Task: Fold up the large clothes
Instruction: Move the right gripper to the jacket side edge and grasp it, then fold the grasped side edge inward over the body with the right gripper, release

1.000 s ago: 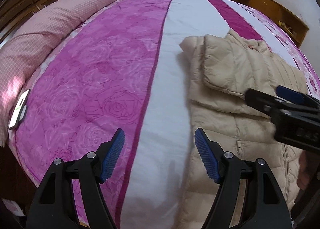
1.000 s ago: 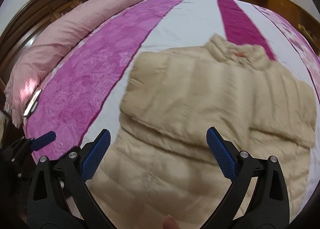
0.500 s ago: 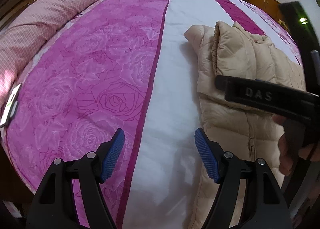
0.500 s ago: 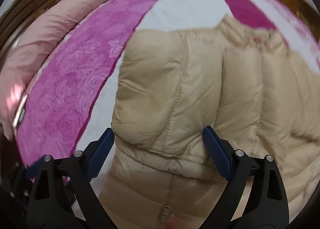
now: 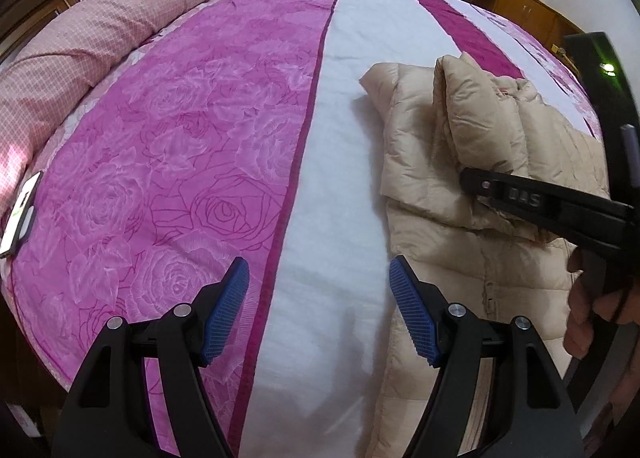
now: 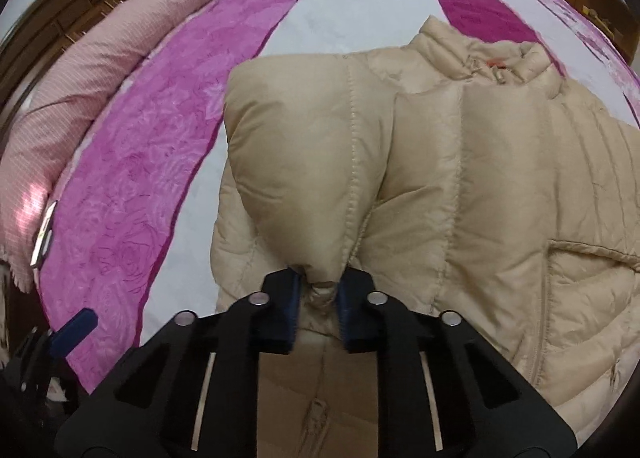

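Now your right gripper (image 6: 318,292) has just closed its jaws and pinches the folded-over sleeve of the beige puffer jacket (image 6: 460,161), which lies on the bed (image 5: 328,185) toward its right edge. Your left gripper (image 5: 320,310) hangs with jaws wide apart and empty over the white stripe beside the jacket's left edge.

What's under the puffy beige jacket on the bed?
The beige jacket lies on the bedspread, on its white stripe and the pink further right. Whatever is directly beneath it is covered. The right gripper, jaws just closed, pinches its folded sleeve.
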